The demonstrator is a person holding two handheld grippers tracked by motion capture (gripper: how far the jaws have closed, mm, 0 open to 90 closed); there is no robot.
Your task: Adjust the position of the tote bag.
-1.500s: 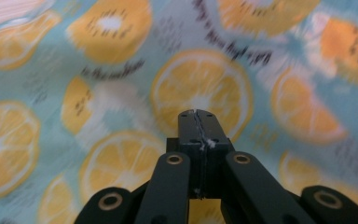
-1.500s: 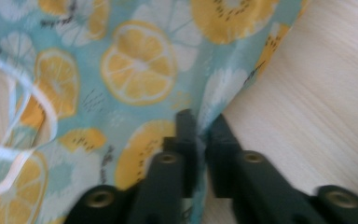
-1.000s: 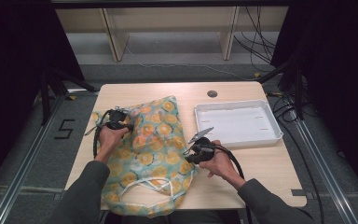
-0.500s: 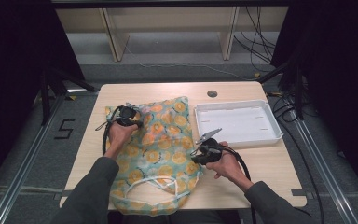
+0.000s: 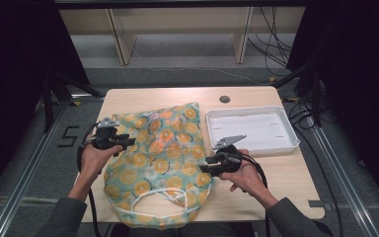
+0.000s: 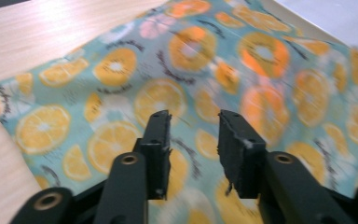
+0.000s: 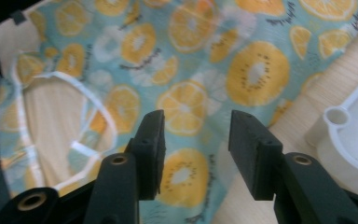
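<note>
A teal cloth bag [image 5: 160, 158] printed with orange and kiwi slices lies flat on the wooden table [image 5: 143, 98], its white handles [image 5: 150, 200] toward the near edge. My left gripper [image 5: 128, 141] sits at the bag's left edge, jaws open over the fabric [image 6: 242, 70]. My right gripper [image 5: 205, 165] is at the bag's right edge, open just above the cloth [image 7: 186, 60]. The white handle loop [image 7: 88, 121] shows left of the right gripper's jaws. Nothing is held between either pair of jaws.
A white shallow tray [image 5: 286, 145] stands right of the bag, its corner [image 7: 340, 121] close to the right gripper. A round dark hole [image 5: 224, 99] marks the table's far side. Dark floor and cables surround the table.
The bag has shifted and spread, its top corner now pointing toward the tray. My left gripper moved down and left to the bag's left edge. The right gripper stayed at the right edge.
</note>
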